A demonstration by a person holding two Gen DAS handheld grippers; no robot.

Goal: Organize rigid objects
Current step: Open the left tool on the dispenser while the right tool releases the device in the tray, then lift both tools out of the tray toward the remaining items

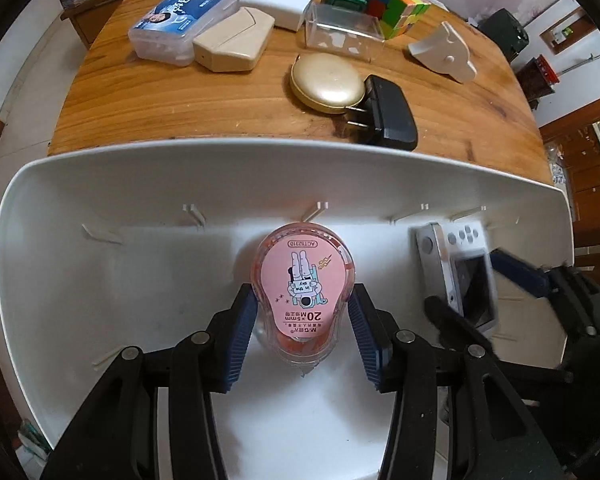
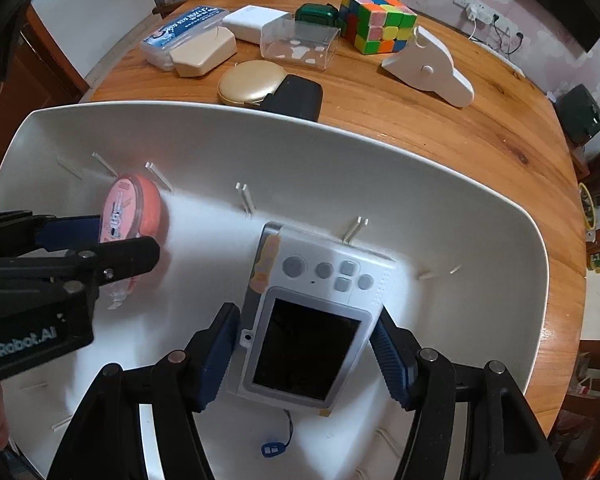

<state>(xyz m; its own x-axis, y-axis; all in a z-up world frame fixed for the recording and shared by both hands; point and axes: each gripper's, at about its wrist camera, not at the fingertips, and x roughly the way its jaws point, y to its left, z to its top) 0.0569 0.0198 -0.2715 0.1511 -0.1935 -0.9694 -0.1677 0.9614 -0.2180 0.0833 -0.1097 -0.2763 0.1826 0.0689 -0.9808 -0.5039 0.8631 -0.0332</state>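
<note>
White plastic bin (image 1: 100, 184) sits at the near edge of the bench (image 1: 220, 104). Inside it, the left tongs (image 1: 304, 320) grip a pink correction tape (image 1: 305, 280), and the right tongs (image 2: 306, 354) grip a small camera (image 2: 312, 320). Neither is let go yet. About nine items, among them a puzzle cube (image 2: 376, 20) and a charger (image 1: 388, 116), wait on the bench, so most sorting appears left.

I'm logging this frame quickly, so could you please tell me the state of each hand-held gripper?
Left hand-held gripper: closed on the pink correction tape.
Right hand-held gripper: closed on the white camera.
</note>
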